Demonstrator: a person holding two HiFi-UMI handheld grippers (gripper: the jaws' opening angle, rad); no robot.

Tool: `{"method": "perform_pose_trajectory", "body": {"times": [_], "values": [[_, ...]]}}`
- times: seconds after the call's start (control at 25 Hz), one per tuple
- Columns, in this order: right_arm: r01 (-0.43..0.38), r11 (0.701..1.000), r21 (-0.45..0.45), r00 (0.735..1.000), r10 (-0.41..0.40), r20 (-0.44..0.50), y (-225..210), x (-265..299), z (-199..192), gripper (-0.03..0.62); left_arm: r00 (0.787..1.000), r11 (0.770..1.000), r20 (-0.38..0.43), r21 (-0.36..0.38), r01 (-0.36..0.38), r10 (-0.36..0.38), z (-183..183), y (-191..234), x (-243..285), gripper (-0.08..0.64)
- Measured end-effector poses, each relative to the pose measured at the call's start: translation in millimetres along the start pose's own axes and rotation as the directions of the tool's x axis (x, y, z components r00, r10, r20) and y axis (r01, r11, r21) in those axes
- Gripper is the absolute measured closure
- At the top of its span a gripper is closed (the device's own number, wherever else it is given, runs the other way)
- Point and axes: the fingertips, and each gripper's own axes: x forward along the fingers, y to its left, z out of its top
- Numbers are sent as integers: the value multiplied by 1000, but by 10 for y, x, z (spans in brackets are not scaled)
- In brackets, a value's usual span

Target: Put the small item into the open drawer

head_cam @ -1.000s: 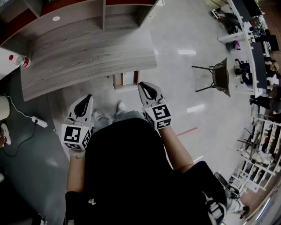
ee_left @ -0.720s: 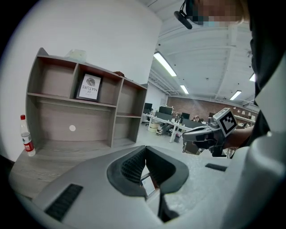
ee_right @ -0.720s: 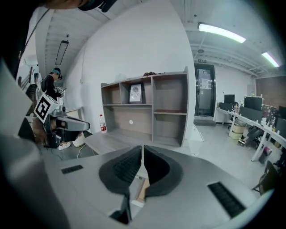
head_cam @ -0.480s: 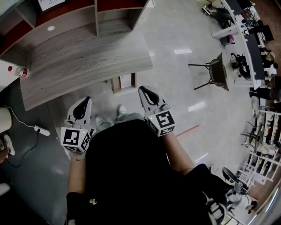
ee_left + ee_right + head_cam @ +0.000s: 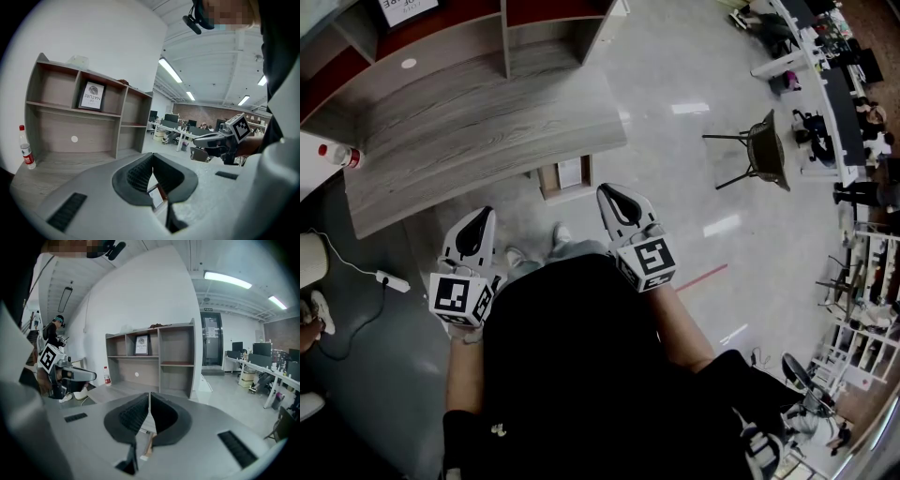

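Observation:
Both grippers are held in front of the person's body, short of a grey wood desk (image 5: 478,122) with a shelf unit. My left gripper (image 5: 476,225) is shut with nothing between its fingers. My right gripper (image 5: 620,198) is also shut and empty. A small white round item (image 5: 409,63) lies on the desk near the shelf back; it also shows as a small white round item (image 5: 74,138) in the left gripper view. Below the desk's front edge an open wooden drawer (image 5: 566,175) shows a pale inside.
A red-capped bottle (image 5: 337,155) stands at the desk's left end. A framed picture (image 5: 91,96) leans in a shelf compartment. On the floor to the left lies a power strip (image 5: 391,280). A chair (image 5: 766,155) stands at the right, with office desks beyond.
The head view has shifted a little, so the desk sits slightly higher and further left. Both grippers keep almost the same pose and stay shut.

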Motion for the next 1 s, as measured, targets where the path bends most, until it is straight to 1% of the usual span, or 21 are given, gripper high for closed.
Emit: {"method": "perform_pose_trajectory", "body": {"times": [0.12,0.28,1.0], "values": [[8,1000,-5,1000,-8,-13,1,0,13,572,1000,1000,0,3,0,0,23,8,-10,557],[-4,1000,-6,1000,4,0,4,5,-10,575,1000,1000,1,4,0,0,26,-5,-11,557],[-5,1000,6,1000,5,-6,12,-51,-65,575,1000,1000,-6,1,-10,10,-22,-68,-96,557]]}}
